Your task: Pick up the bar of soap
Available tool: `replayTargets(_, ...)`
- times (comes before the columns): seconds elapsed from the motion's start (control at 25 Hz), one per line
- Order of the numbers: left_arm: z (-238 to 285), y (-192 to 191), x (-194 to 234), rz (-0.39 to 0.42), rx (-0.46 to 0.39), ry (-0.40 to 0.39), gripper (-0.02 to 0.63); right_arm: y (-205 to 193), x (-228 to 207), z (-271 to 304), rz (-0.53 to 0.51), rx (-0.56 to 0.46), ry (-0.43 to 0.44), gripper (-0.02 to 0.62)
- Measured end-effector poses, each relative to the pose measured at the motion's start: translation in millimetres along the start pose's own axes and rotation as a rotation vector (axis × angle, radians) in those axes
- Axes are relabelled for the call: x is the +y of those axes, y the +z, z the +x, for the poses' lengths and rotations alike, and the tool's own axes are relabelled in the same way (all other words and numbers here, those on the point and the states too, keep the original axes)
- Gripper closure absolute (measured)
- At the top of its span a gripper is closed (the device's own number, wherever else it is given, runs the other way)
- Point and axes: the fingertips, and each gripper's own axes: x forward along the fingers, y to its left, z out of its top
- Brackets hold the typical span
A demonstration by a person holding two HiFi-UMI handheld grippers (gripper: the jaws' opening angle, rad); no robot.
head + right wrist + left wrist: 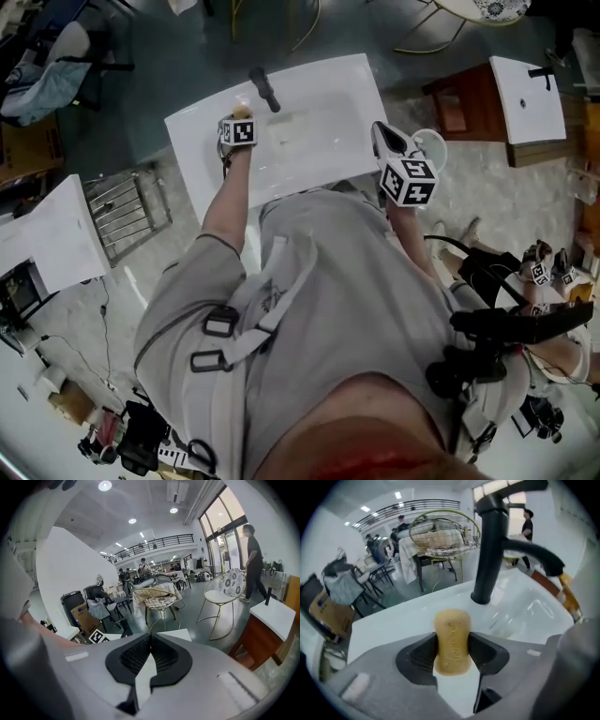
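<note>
Bearing dark specks, tan round-cornered soap bar (452, 641)

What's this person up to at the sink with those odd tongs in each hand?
A person stands over a white sink with a two-jaw gripper in each hand. The left gripper has its jaws closed on a tan bar of soap, beside the black faucet. Whether the soap is off the sink's rim cannot be told. The right gripper is shut and empty, held at the sink's right side.
</note>
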Motion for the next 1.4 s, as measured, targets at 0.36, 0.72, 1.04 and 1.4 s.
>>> replayTargets(0.36,-25,41,-5,-0.47,-0.369,-0.472,0.405,-13,-13,-8,0.045,0.003,-0.014,0.594)
replayTargets(0.72,-155,89,10,-0.699,-0.832,-0.67,0.405,0,-3,0,0.052,-0.016,0.02,0.594)
replayTargets(1.04,-387,93,27,-0.918,-1.409,-0.951,0.403,21,10,20,0.041,-0.024,0.093,0.594)
replayTargets(1.4,-409,80,42,-0.908,-1.442,-0.927,0.403,26,39,40,0.022,-0.029,0.157,0.594)
